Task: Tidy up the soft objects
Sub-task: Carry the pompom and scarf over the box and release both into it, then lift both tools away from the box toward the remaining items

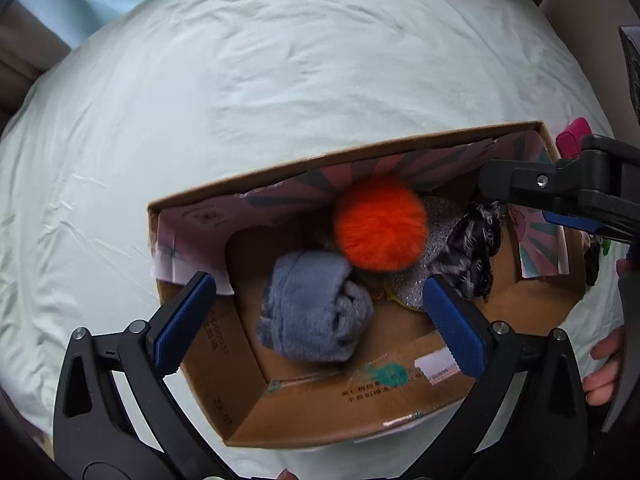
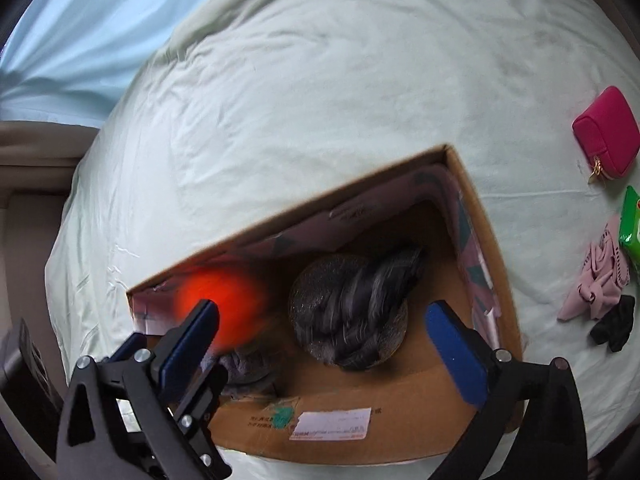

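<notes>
Left wrist: my left gripper (image 1: 318,320) hangs over the box (image 1: 360,412), fingers wide apart, nothing between them. Under it, in the box: grey plush roll (image 1: 316,308) near-left, orange pom (image 1: 380,224) against the far wall and blurred, so I judge it's moving or falling, not settled. Silver disc (image 1: 436,240) and dark scarf (image 1: 476,248) sit to its right. My right gripper (image 1: 560,188) reaches in over the box's far-right corner from the right edge; this view doesn't show how its fingers stand. The box sits on the pale sheet (image 1: 240,100). Right wrist: right gripper (image 2: 320,344) also spread apart, empty, above the box (image 2: 400,396). Scarf (image 2: 360,312) is piled on the disc (image 2: 308,280) mid-box; pom (image 2: 224,300) is a red blur at the far-left corner, just behind my left finger. Still out on the sheet, right of the box: pink pouch (image 2: 606,132), green pack (image 2: 632,224), pink cloth (image 2: 600,280), black cloth (image 2: 616,322). Risks, my read: the pom is light and could bounce or roll off the roll and over the wall; both grippers crowd one box, so a reach across could clash or nudge it on the soft bed; loose cloth may snag a finger and drag out.
</notes>
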Available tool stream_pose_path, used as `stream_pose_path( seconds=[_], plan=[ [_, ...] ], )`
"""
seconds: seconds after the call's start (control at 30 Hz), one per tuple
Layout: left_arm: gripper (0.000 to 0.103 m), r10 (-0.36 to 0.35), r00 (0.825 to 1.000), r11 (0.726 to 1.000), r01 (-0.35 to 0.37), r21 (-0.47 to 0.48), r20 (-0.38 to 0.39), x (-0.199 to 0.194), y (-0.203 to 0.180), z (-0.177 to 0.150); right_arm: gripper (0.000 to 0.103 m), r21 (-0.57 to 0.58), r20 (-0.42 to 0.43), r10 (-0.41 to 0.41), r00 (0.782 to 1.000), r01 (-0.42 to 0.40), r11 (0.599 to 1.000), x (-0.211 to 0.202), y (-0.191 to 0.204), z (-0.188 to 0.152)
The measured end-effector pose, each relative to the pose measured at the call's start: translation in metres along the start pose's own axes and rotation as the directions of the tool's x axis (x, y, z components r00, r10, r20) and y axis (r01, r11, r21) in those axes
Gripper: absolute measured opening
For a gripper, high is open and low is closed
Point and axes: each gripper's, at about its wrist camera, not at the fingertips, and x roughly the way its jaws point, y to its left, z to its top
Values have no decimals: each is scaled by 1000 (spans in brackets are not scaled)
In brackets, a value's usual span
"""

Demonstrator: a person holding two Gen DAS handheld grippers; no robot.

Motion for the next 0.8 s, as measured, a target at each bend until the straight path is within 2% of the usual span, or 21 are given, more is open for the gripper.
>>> stream_pose_path(
  seconds=[0.13, 0.4, 0.57, 0.8],
  plan=[
    [103, -20, 1000, 999, 20, -37, -10, -1, 8, -2, 103, -24, -4, -9, 1000, 9, 1000, -2, 0, -1],
    [103, -15, 1000, 999, 16, -40, 24, -27, 11, -7, 103, -56, 28, -15, 999, 16, 998, -14, 4, -5],
    [103, -10, 998, 998, 14, -56, 65, -56, 16, -12, 103, -89, 58, -18, 998, 23, 996, -32, 13, -11],
    [103, 33, 987, 997, -21, -76, 155, -118, 22, -28, 103, -197, 156, -42, 987, 72, 978, -81, 41, -33]
  ],
)
